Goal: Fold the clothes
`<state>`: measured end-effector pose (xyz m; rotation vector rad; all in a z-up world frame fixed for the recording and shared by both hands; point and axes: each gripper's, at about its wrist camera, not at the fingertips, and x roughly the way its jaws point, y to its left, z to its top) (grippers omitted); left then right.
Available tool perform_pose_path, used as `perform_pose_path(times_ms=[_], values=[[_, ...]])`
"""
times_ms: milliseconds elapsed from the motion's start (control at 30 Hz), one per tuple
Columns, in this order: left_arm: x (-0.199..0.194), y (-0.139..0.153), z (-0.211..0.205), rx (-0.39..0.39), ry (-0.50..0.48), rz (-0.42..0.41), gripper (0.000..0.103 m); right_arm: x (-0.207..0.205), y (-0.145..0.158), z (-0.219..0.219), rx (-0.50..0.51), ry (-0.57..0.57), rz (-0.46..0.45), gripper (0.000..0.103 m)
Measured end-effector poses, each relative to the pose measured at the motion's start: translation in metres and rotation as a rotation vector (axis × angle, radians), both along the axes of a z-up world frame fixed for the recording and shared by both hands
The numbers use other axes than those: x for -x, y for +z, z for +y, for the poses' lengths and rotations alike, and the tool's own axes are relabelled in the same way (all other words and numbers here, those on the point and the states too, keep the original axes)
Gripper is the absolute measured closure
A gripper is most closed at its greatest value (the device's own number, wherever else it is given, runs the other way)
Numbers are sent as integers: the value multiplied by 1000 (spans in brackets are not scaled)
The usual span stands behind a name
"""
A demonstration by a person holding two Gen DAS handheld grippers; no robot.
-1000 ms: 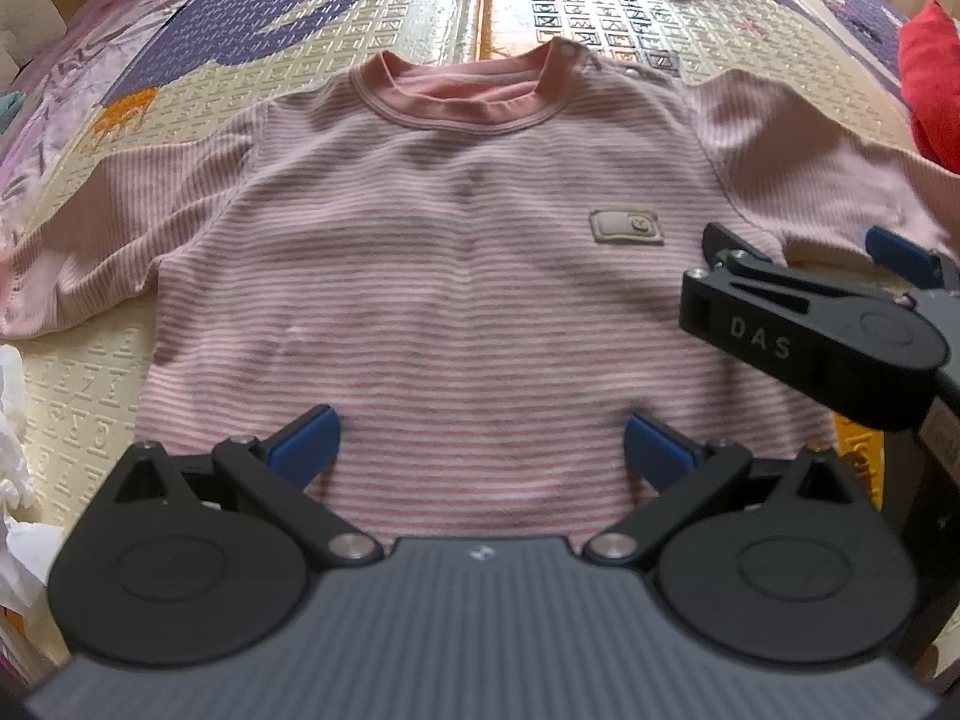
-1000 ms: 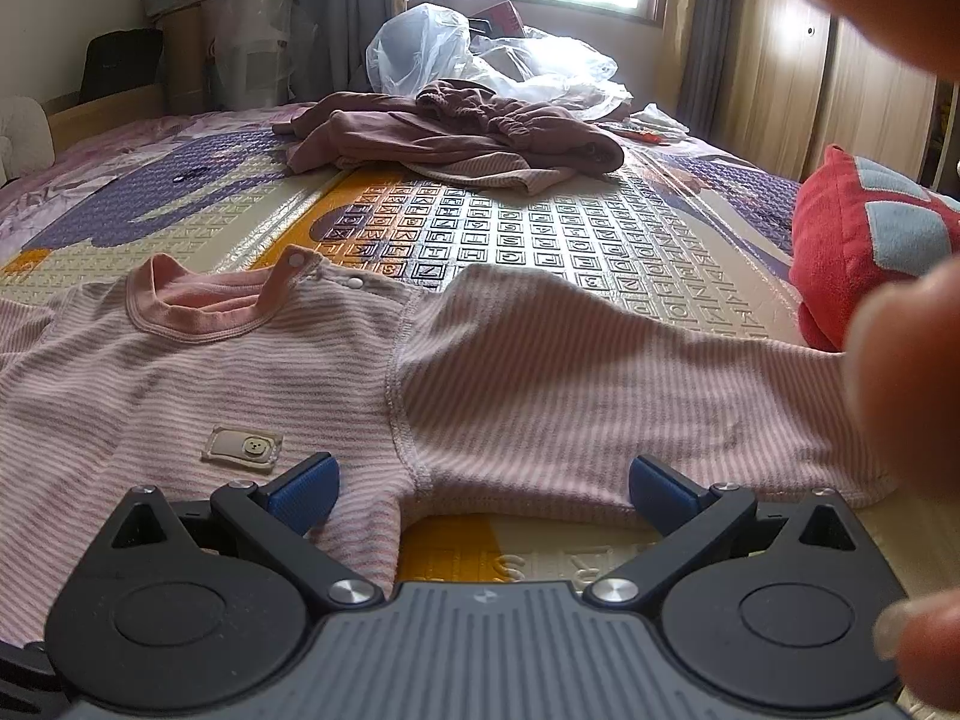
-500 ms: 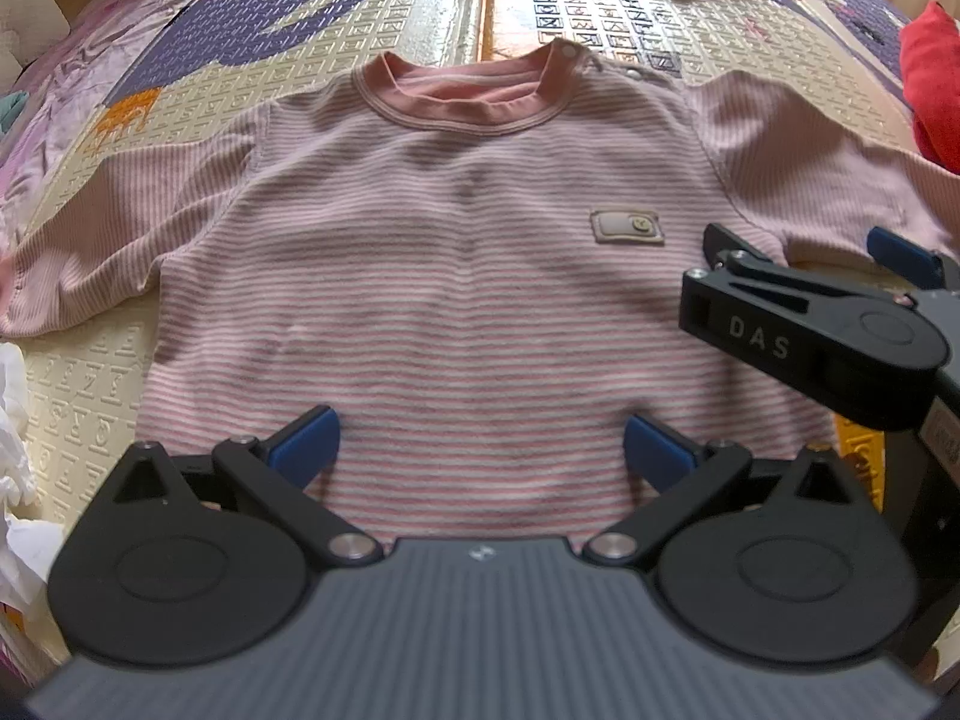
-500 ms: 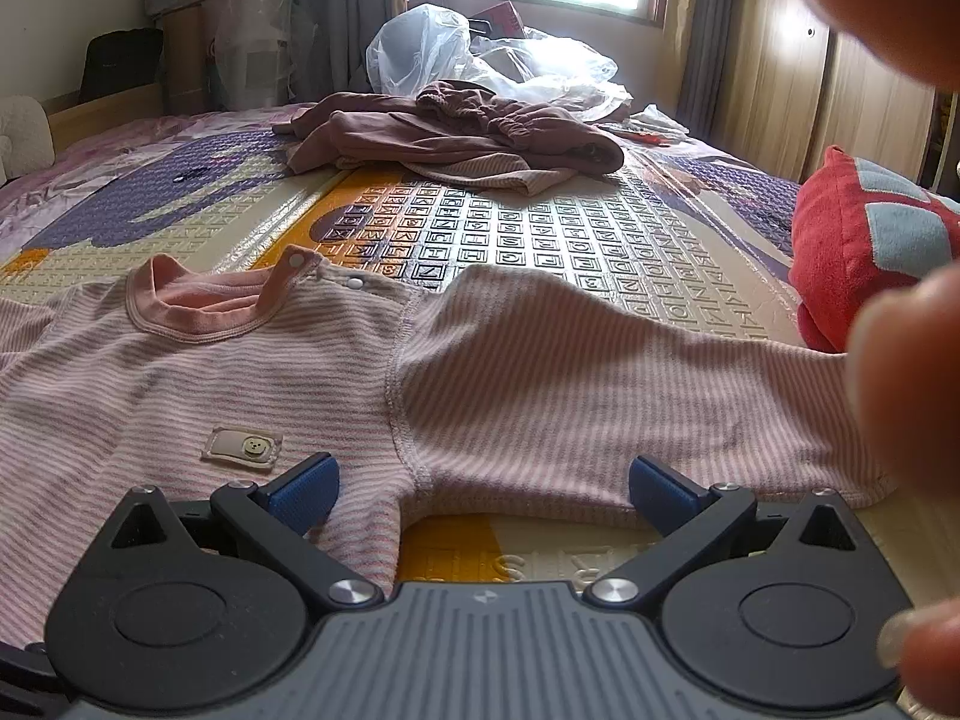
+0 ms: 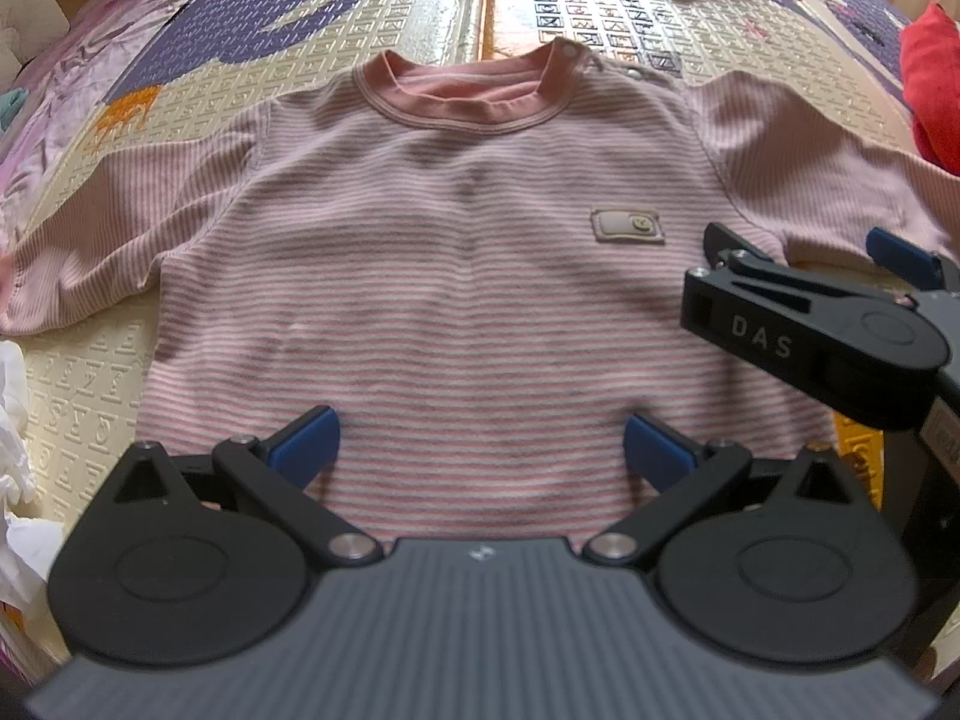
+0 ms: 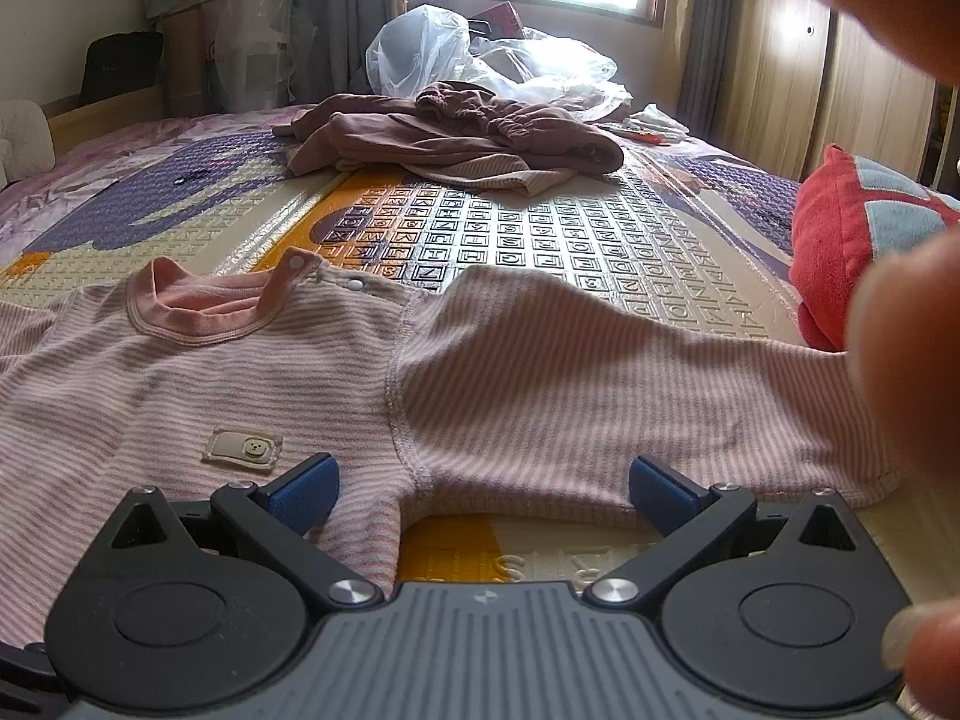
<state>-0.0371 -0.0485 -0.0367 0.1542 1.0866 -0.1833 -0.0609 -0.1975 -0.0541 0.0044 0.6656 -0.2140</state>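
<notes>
Pink-and-white striped long-sleeved knit shirt (image 5: 468,276) lies flat, front up, on the cream embossed letter-pattern play mat (image 5: 78,372), collar away from the cameras, both sleeves spread out to the sides. Small beige sewn-on chest patch (image 5: 628,224) sits on the shirt's right-hand part as seen from the left wrist view.

Left gripper (image 5: 480,450) is low over the shirt's bottom hem, centred on the body; blue-padded fingers spread wide w/ nothing between them but striped fabric below. Can't tell if pads touch the cloth.

Right gripper (image 6: 483,483) is at the armpit where sleeve meets body, also wide apart & holding nothing; one pad over the shirt body near the patch, the other over the sleeve's lower edge, bare mat showing between. Blurred fingertips (image 6: 906,330) of the person crowd that view's right edge.

Farther out: heap of mauve-brown clothes (image 6: 456,132) at the mat's far end, clear plastic bags (image 6: 480,60) behind it, red plush cushion (image 6: 852,228) just beyond the sleeve end.
</notes>
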Motion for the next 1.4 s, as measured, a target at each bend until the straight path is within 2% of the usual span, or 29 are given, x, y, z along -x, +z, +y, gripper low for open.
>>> perform_pose_path(times_ms=[1400], values=[[-1,0,1,3,-9,19,0,-9,-2,6,-2,0,1,0]])
